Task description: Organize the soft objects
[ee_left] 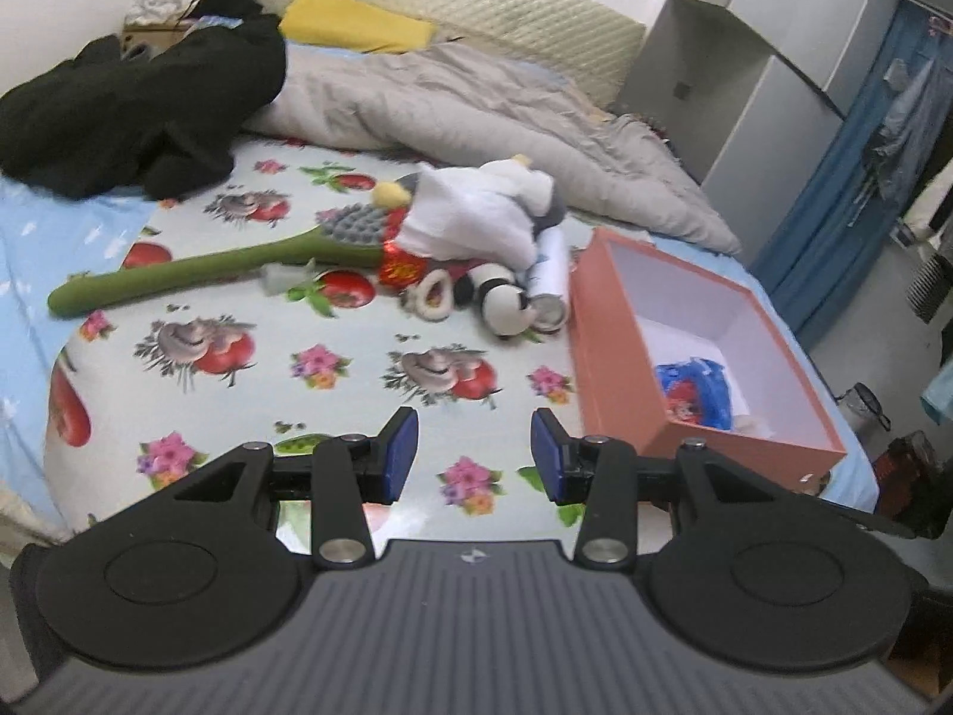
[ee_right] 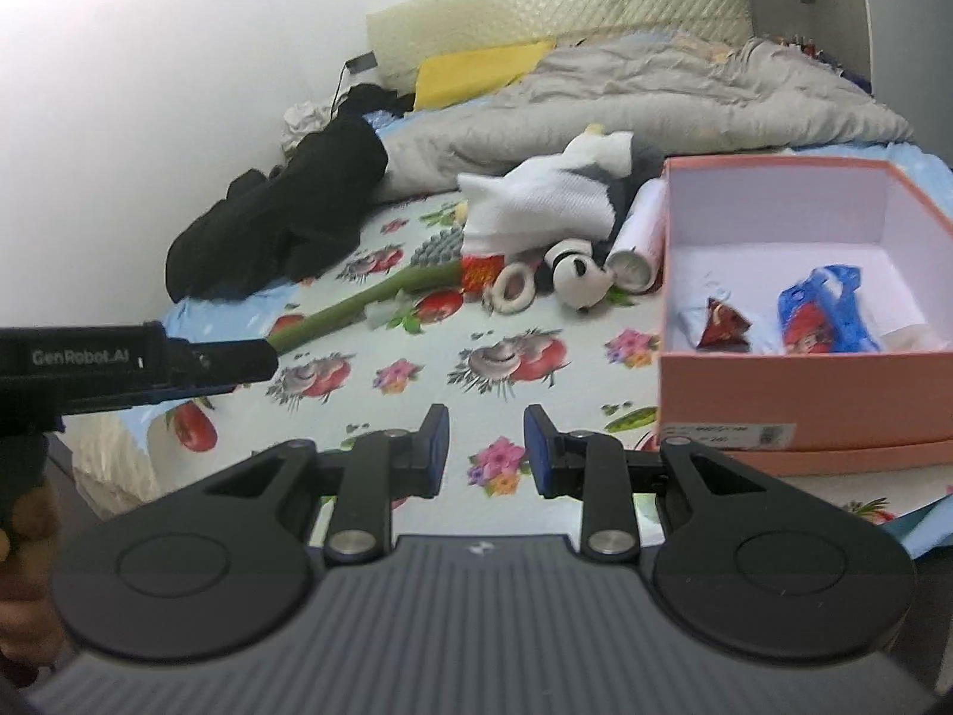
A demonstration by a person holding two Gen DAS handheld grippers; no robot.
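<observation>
Right gripper (ee_right: 485,447): jaws apart, nothing between, above floral sheet (ee_right: 417,369).
Left gripper (ee_right: 262,357): enters from left edge, side-on.
Box (ee_right: 804,387): pink, open, right; blue packet (ee_right: 825,310) inside.
Toys: panda (ee_right: 575,277), white plush (ee_right: 536,202), green stem (ee_right: 357,310) left of box.

Black left tongs (ee_left: 474,453) with blue pads, silver screws, ribbed grey housing, white GenRobot.AI lettering
</observation>
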